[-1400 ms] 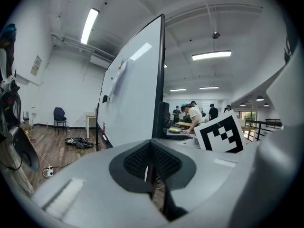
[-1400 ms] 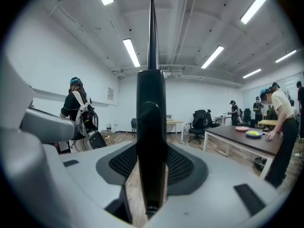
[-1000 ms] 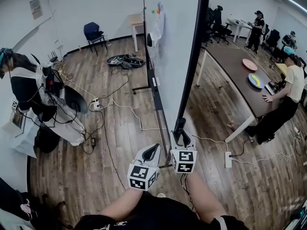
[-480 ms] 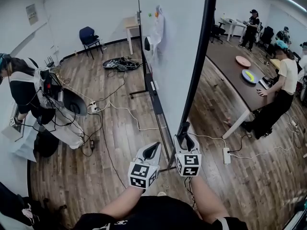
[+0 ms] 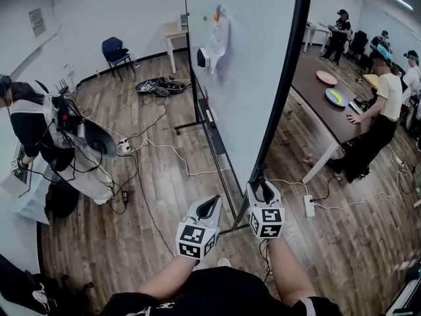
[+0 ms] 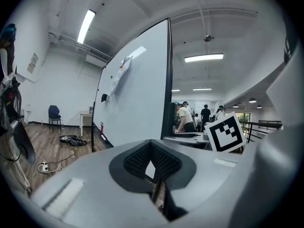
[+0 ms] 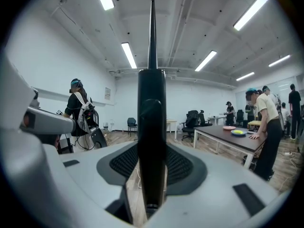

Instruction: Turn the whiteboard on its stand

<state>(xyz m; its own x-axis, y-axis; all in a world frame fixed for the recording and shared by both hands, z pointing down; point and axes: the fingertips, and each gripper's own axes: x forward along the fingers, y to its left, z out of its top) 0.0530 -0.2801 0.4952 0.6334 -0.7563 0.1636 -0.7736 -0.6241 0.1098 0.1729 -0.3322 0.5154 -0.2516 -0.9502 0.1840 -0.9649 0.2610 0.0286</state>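
Note:
The tall whiteboard stands on its wheeled stand, its white face turned left, with a cloth and an eraser hanging on it. My right gripper holds the black frame edge near its lower end. In the right gripper view that black edge fills the gap between the jaws, which are closing on it. My left gripper hovers just left of the board's bottom with its jaws together and nothing between them. The left gripper view shows the board ahead.
A brown table with plates stands right of the board, a person leaning on it. Another person with gear stands at the left. Cables and a power strip lie on the wooden floor. A blue chair is far back.
The board's near edge has swung to the right, and my right gripper has gone with it. The left gripper has stayed where it was.

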